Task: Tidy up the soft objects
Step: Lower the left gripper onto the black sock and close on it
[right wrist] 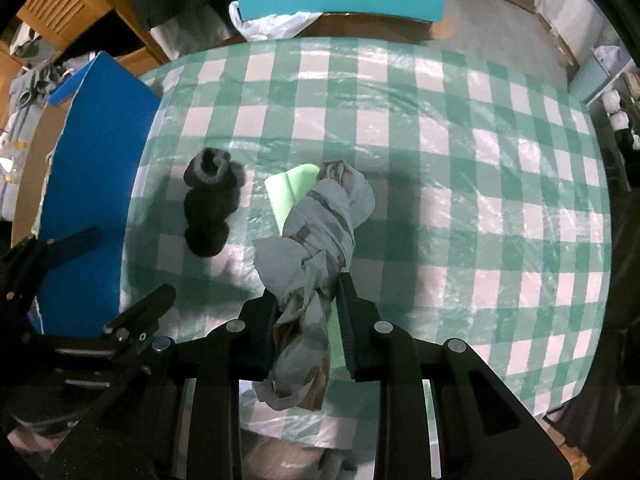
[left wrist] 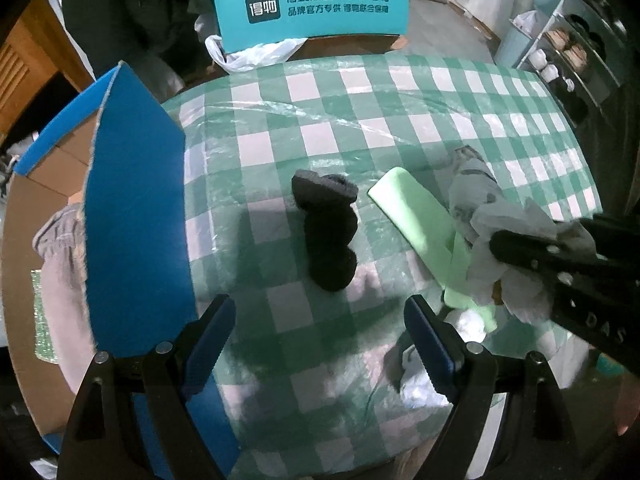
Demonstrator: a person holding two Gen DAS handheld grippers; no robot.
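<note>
Between the pads of the right gripper (right wrist: 307,334) sits a bunched grey cloth (right wrist: 320,224), pinched at its near end while the rest of the bundle stretches away over the table; both pads press into the fabric, so the jaws are clamped on it. Under the far part of the cloth lies a pale green foam piece (right wrist: 289,192), partly covered, with only its upper left corner showing in the right wrist view. To the left of both, a rolled black sock (right wrist: 208,204) lies alone on the green-and-white checked tablecloth (right wrist: 460,184).

Off at the table's left edge stands a blue cardboard box (left wrist: 132,216) with its flap raised; a greyish garment (left wrist: 60,256) shows inside it, cut off by the flap. The left gripper (left wrist: 320,344) hangs over the near part of the table with its jaws spread wide and nothing between them, the sock lying beyond its blue pads (left wrist: 212,344). Both grippers point steeply down at the tabletop.

Beyond the far edge a teal box (left wrist: 312,12) with printed characters leans up, and a white plastic bag (left wrist: 256,56) sits before it. Something white under the left gripper's right finger is too blurred to name.
</note>
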